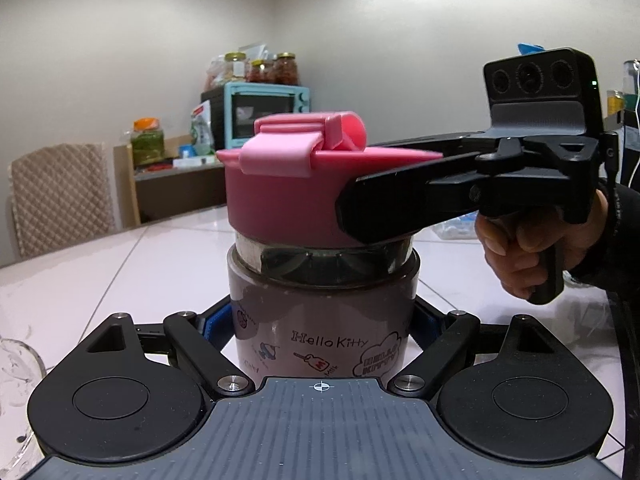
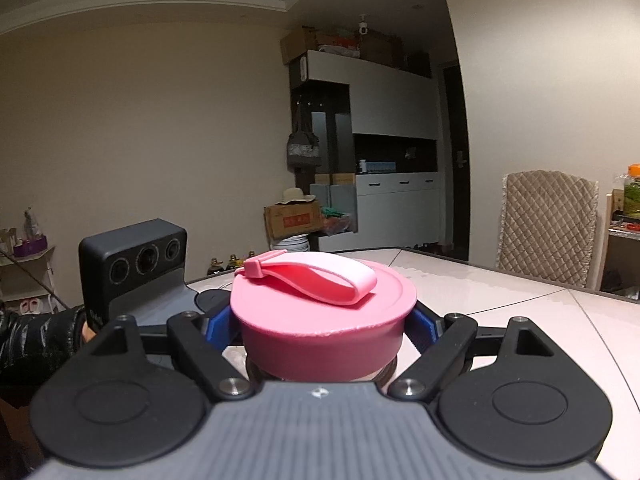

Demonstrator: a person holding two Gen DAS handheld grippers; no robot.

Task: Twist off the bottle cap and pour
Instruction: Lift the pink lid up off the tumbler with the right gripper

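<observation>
- Sitting upright on my white table (image 1: 100, 280), the Hello Kitty bottle (image 1: 320, 320) has its pink cap (image 2: 324, 320) on.
- my left gripper (image 1: 320, 328) is clamped round the bottle's body.
- my right gripper (image 2: 320, 324) is squeezing the cap from both sides.

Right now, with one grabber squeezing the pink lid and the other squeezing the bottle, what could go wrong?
1. The pink cap is already lifted clear of the bottle rim, so a bump of the bottle might slosh drink out.
2. The right gripper pinches only the cap's smooth sides; it might slip and fall on the white table.
3. A clear glass stands close beside the left gripper; swinging over to pour might knock it.
</observation>
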